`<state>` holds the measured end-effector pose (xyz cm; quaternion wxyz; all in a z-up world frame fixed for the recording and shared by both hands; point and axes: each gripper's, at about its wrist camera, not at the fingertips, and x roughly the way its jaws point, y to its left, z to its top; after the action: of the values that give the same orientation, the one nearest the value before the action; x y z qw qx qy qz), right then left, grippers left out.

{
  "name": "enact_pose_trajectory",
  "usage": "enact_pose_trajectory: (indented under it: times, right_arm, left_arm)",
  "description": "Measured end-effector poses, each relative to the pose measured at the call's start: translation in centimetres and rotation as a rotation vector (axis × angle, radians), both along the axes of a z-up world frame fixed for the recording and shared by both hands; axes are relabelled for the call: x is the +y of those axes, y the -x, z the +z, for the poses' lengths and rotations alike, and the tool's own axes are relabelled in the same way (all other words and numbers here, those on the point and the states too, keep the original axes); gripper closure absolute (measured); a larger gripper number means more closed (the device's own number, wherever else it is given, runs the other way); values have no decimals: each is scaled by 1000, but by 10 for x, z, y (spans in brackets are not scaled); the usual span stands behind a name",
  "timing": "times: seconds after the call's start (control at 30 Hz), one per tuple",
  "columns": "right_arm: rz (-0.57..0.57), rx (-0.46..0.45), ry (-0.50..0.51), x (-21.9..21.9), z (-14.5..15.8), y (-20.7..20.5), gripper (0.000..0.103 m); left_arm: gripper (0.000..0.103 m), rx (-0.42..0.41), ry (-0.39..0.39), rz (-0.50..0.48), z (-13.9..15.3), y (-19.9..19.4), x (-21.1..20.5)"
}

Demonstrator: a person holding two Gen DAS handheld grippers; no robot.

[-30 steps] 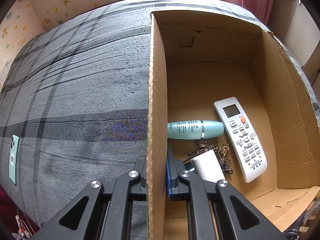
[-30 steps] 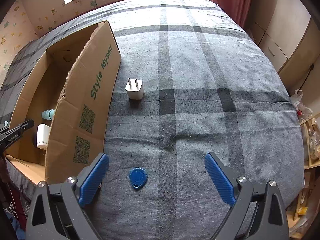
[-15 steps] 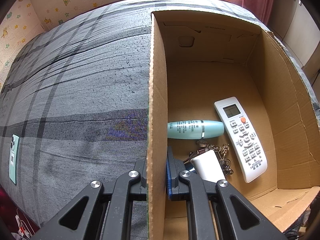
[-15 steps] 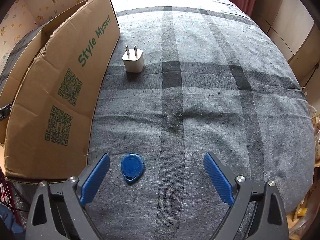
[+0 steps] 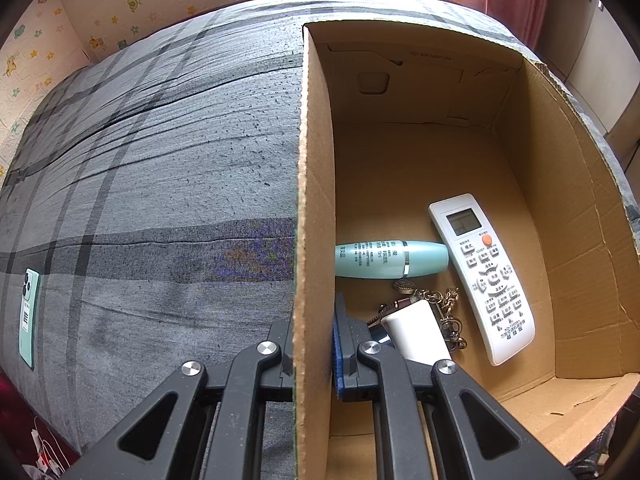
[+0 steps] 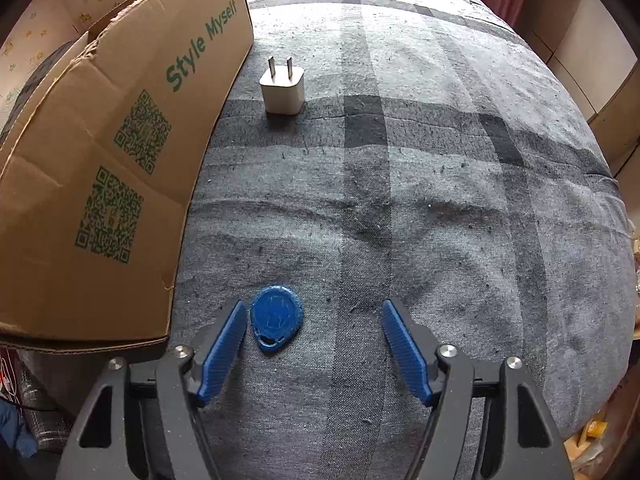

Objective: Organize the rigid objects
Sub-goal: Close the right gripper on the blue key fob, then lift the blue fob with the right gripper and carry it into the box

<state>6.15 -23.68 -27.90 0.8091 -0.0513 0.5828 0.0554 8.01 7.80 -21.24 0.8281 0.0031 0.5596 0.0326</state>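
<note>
My left gripper point(image 5: 314, 344) is shut on the left wall of a cardboard box point(image 5: 314, 200), one finger on each side. Inside the box lie a white remote point(image 5: 482, 276), a teal tube point(image 5: 390, 259), a white charger point(image 5: 418, 332) and a metal keychain point(image 5: 448, 304). My right gripper point(image 6: 314, 344) is open, low over the grey plaid bed. A blue key fob point(image 6: 276, 318) lies between its fingers, close to the left fingertip point(image 6: 230, 330). A white plug adapter point(image 6: 282, 90) lies farther ahead beside the box's outer wall point(image 6: 120, 160).
A green phone point(image 5: 29, 312) lies on the bed point(image 5: 160, 180) at the far left near the edge. Wooden cabinets point(image 6: 600, 60) stand to the right of the bed. The box's open flap point(image 5: 568, 408) lies at the near right.
My right gripper has moved forward and down toward the blue key fob, which now lies between its fingers. The left gripper has not moved.
</note>
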Motion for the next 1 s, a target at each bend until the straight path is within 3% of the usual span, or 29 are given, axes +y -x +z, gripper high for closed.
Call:
enact_pose_trajectory:
  times: [0.07, 0.1, 0.13, 0.37, 1.0]
  right_arm:
    - [8, -1, 10, 1, 0, 1, 53]
    - [11, -1, 11, 2, 0, 1, 70]
    - [11, 1, 7, 3, 0, 1, 75]
    - [14, -14, 17, 13, 6, 8, 75]
    - [13, -55, -13, 5, 61, -6, 75]
  left_arm:
    - [92, 0, -1, 1, 0, 0, 0]
    - [92, 0, -1, 0, 0, 0, 0]
    - [92, 0, 0, 0, 0, 0, 0]
    - [92, 0, -2, 0, 0, 0, 0]
    - [92, 1, -5, -2, 1, -1, -2]
